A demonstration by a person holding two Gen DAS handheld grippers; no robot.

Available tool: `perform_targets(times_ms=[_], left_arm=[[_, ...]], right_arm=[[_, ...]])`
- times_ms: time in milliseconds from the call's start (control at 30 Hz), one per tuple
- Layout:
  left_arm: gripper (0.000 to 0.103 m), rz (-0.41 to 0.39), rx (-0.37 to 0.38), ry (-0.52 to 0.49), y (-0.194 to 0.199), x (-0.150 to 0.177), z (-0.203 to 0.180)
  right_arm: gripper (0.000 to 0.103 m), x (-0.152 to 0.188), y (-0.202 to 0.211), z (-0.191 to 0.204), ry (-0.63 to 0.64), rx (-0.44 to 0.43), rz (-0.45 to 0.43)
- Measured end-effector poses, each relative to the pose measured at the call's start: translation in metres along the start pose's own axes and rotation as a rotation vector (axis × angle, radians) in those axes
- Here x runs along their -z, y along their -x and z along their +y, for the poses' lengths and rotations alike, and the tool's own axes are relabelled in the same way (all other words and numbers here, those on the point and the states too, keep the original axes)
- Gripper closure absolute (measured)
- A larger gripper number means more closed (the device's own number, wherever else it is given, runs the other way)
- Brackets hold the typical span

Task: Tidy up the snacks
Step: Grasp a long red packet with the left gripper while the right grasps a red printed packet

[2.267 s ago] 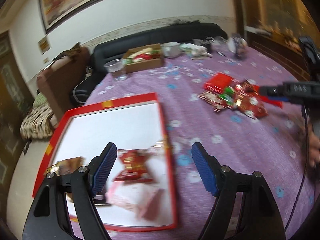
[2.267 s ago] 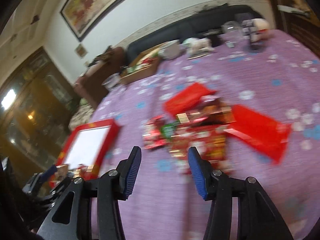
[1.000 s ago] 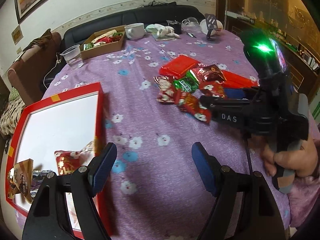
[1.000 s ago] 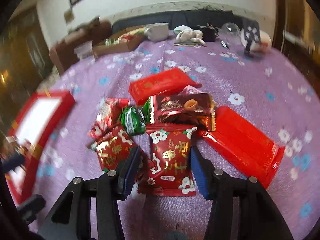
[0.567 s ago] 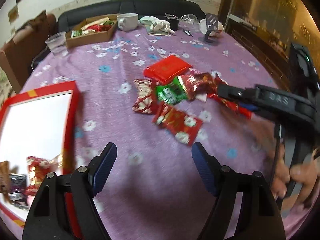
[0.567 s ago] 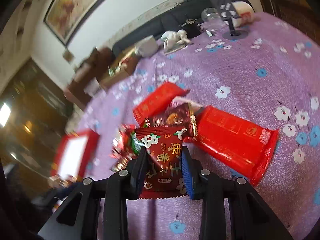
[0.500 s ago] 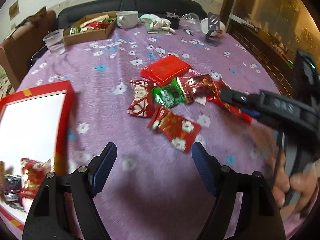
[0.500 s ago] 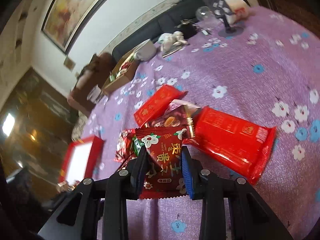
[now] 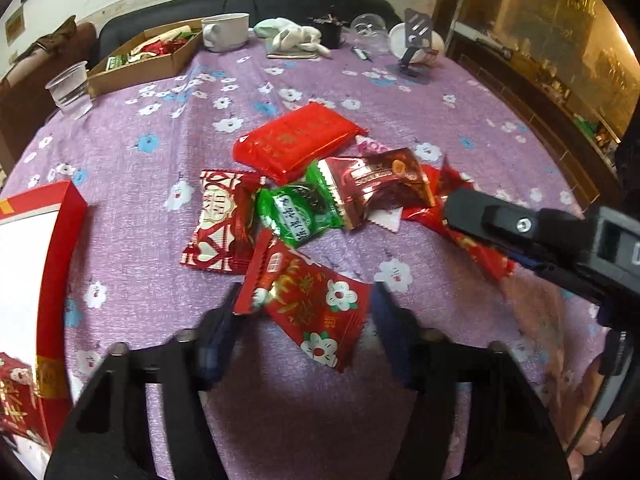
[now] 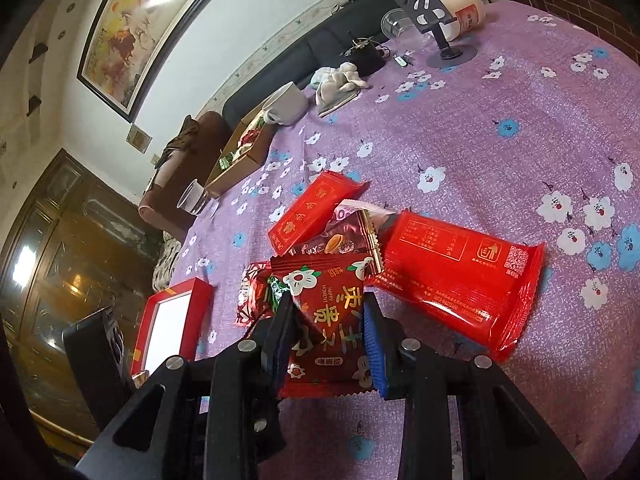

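Right wrist view: my right tool (image 10: 329, 326) is clamped on a dark red flowered snack packet (image 10: 326, 320), its blue-padded fingers (image 10: 374, 344) pressing the packet's two side edges. Behind the packet, at 12 o'clock, lies a brown biscuit packet (image 10: 344, 242); at 2 o'clock a large red wrapped pack (image 10: 452, 276) rests flat on the purple flowered surface (image 10: 500, 152); at 11 o'clock a second red pack (image 10: 314, 210) lies tilted. The red tray (image 10: 168, 326) with its white floor sits well apart at 9 o'clock.

Left wrist view: my left tool (image 9: 304, 322) stands with its fingers apart, straddling a bright red flowered packet (image 9: 308, 298) that lies on the surface; whether the pads touch it I cannot tell. At 12 o'clock from that packet lies a green packet (image 9: 296, 210), with a red-and-white heart packet (image 9: 222, 224) just beside it at 10 o'clock. The right tool's black body enters from 3 o'clock. The tray's corner shows at 9 o'clock, with a red packet (image 9: 16, 404) inside it at the lower edge. A cardboard box (image 9: 144, 60) of snacks, a white mug (image 9: 226, 32) and a clear plastic cup (image 9: 70, 90) stand at the far rim.
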State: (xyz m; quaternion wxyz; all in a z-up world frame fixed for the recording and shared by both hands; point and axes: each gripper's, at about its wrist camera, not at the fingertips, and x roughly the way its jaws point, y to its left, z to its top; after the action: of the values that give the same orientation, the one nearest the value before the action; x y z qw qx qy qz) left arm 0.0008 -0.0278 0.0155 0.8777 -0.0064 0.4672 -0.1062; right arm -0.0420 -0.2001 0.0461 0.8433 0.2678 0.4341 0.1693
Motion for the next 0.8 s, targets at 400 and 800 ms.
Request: perform_targets(times_ms=[400,800], left_arm=[[0.083,-0.061,-0.001,-0.058,0.018,0.008,0.004],[0.087,-0.107,0.019,-0.039,0.035,0.015,0.016]], right_arm=[[0.070,0.003,-0.008,0.003,0.016,-0.005,0.027],[0.070,0.011,-0.019,0.015,0.070,-0.036,0.071]])
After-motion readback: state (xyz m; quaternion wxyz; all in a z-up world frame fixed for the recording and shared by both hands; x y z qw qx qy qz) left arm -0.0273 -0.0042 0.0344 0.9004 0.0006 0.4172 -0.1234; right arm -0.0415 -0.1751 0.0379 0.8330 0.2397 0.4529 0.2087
